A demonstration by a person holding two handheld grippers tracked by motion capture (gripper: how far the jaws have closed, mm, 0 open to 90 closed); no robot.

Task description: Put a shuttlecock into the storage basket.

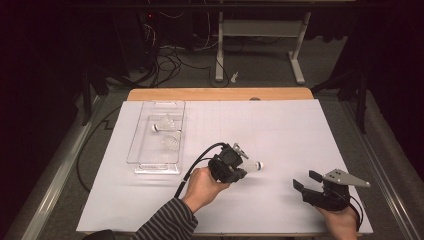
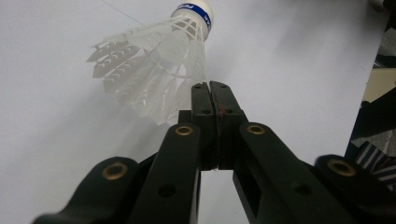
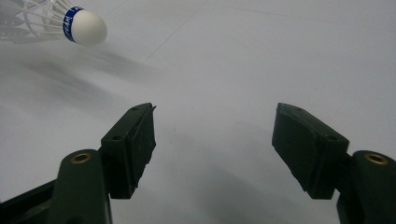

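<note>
My right tongs [image 1: 306, 180] are resting nearest me at the tabletop's [image 1: 280, 130] front edge, their jaws spread wide over bare white surface; my left tongs [image 2: 209, 95] are pressed together, pinching the shuttlecock [image 2: 159, 56] by the edge of its feather skirt; it is hanging just above the middle of the tabletop, cork end pointing away from my left hand [image 1: 201, 187]; two more shuttlecocks [image 1: 166, 132] are lying in the clear tray [image 1: 134, 150] at the left.
</note>
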